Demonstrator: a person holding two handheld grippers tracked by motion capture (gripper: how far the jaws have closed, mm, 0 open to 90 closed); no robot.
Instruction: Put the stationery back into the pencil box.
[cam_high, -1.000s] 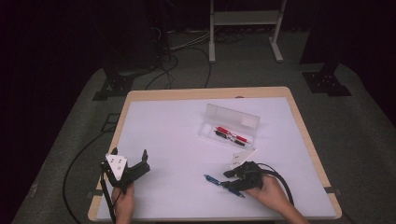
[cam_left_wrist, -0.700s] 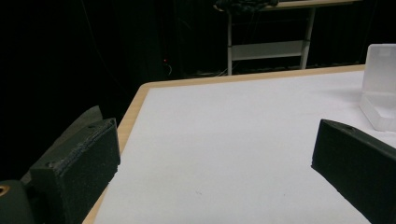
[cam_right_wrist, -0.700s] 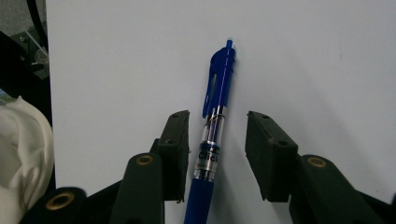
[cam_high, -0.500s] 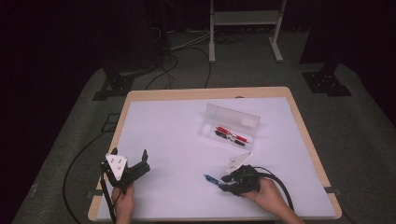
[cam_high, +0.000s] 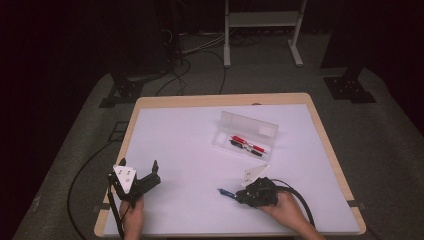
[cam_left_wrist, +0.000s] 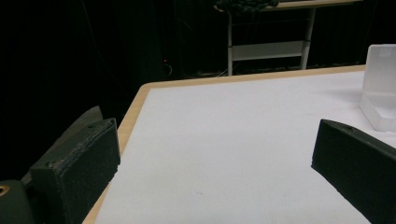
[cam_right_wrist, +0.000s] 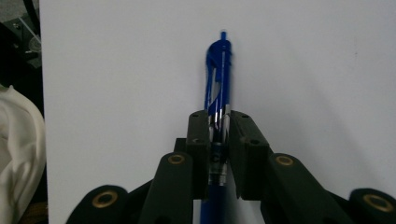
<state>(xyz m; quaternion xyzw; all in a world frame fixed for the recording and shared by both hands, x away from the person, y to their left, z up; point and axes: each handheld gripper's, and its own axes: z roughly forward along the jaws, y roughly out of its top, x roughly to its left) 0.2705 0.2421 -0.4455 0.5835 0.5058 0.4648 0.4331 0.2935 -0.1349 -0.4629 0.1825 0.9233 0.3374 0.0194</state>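
Right gripper view: right gripper (cam_right_wrist: 218, 128) just clamped onto one blue pen (cam_right_wrist: 218, 84); left gripper (cam_high: 137, 172) released, empty.

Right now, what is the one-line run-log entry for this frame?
right tongs: just closed, shut on blue pen | left tongs: open, empty | case: open, red pens inside | pen low over table

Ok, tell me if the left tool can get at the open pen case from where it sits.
Probably yes. The left tool is open with nothing in it, and bare table lies between it and the pen case. The right tool, clamped on the blue pen, sits off to the side.
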